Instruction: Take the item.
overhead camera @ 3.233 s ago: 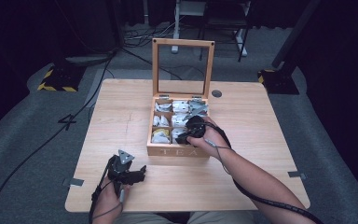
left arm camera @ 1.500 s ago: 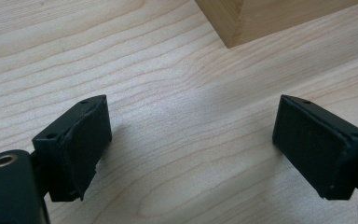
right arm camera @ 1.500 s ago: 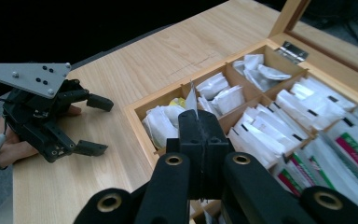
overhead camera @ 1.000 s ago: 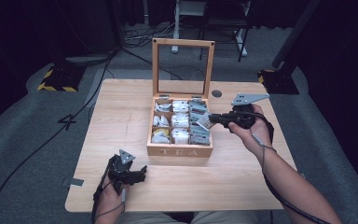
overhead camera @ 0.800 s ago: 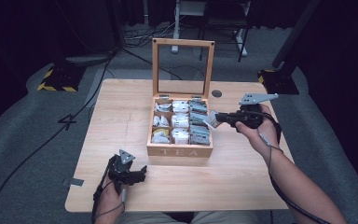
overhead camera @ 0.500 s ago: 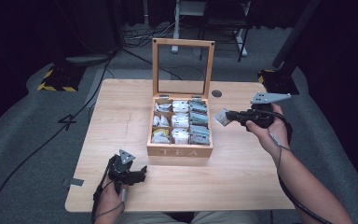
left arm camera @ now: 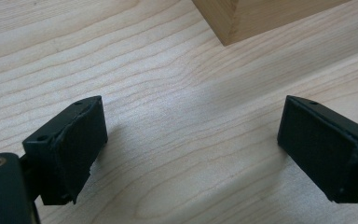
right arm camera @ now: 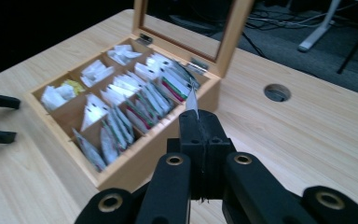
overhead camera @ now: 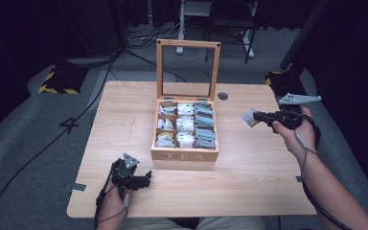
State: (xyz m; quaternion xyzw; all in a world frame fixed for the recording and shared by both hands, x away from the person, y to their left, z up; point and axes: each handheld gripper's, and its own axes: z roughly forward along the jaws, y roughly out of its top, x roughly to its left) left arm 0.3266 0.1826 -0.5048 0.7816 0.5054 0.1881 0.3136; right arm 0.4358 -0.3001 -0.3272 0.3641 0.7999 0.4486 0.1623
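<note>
An open wooden tea box stands mid-table, its compartments full of several tea bags. My right gripper hovers over the table to the right of the box, shut on a white tea bag that sticks out toward the box. In the right gripper view the jaws are pressed together with the tea bag's edge rising between them, and the box lies beyond. My left gripper rests near the table's front left, open; its pads stand wide apart above bare wood, with the box corner ahead.
The box's glass lid stands upright at the back. A round cable hole sits in the table behind and to the right of the box. Dark floor with cables and chair legs lies beyond the far edge.
My right gripper has carried the tea bag away from the box, rightward across the table. The left gripper has stayed where it was.
</note>
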